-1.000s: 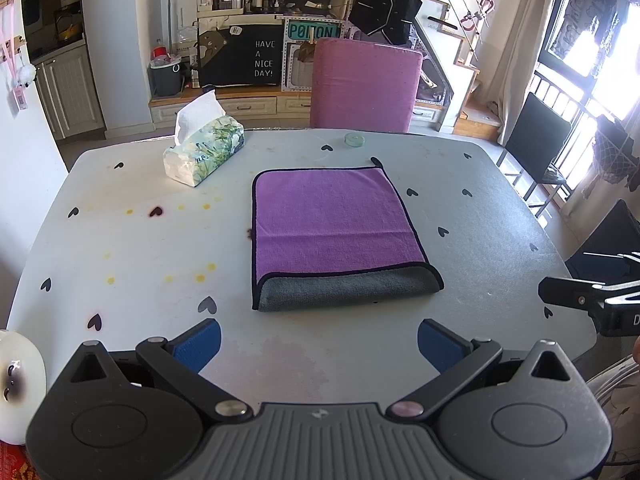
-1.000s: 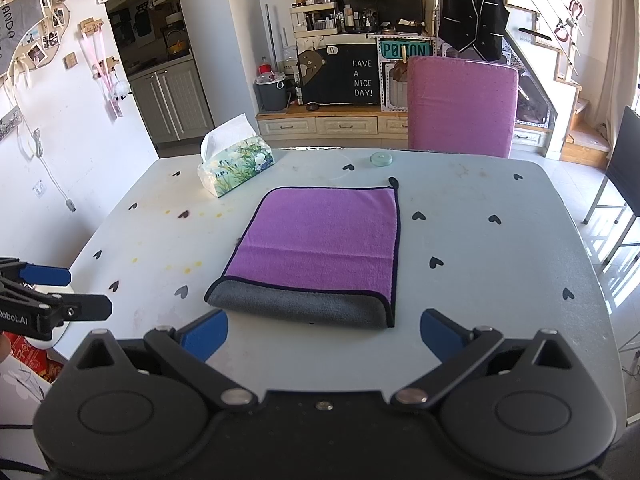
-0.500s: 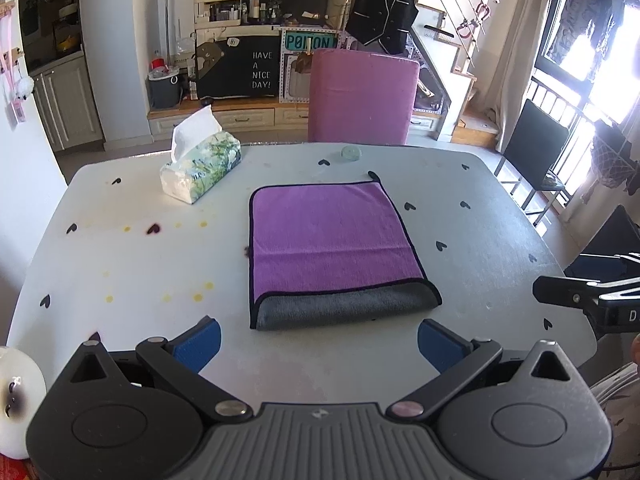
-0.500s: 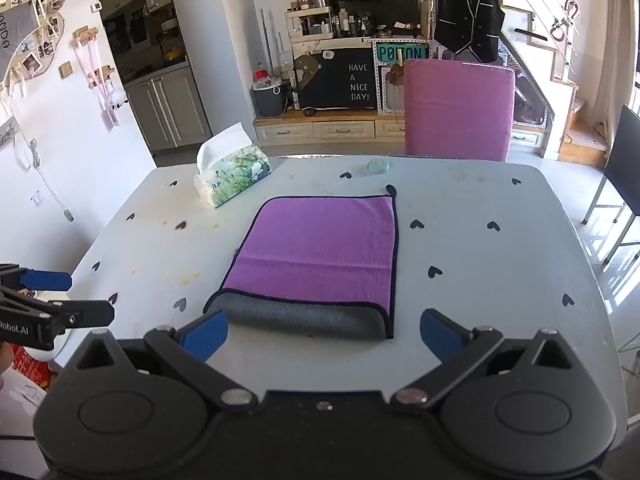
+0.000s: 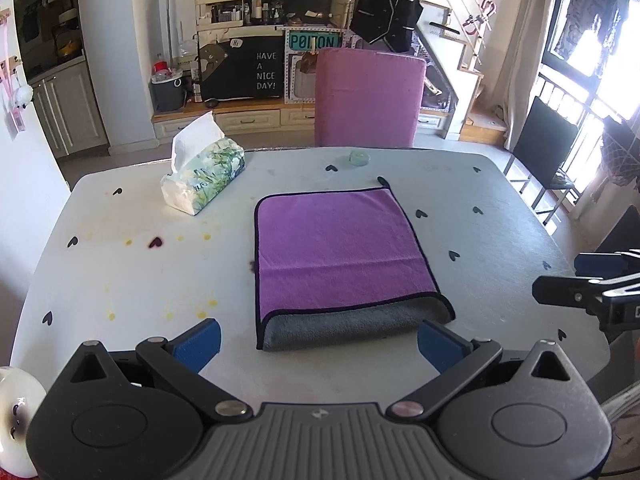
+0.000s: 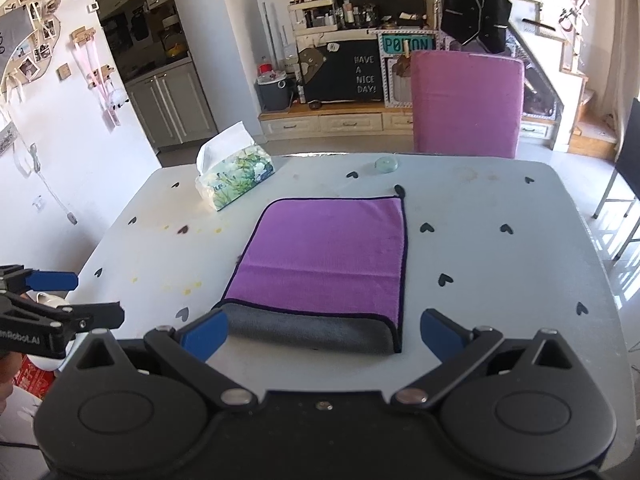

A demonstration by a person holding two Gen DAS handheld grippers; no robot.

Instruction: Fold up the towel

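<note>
Both claws have drawn back from the towel over the last second, so it sits farther up each view. Left gripper — spread wide, holding nothing — faces the grey fold's left half. That towel lies flat mid-table, folded once, long axis running away. Right gripper — equally wide, empty — fronts the right corner, about equally near.

Colours and patterns noted, both wrist views.

We record a towel at frame centre, purple with dark piping and a grey underside along its near edge; a pale table dotted with small black hearts and yellow spots; a green-leaf-printed tissue box at upper left; a pink chair at top centre.
</note>
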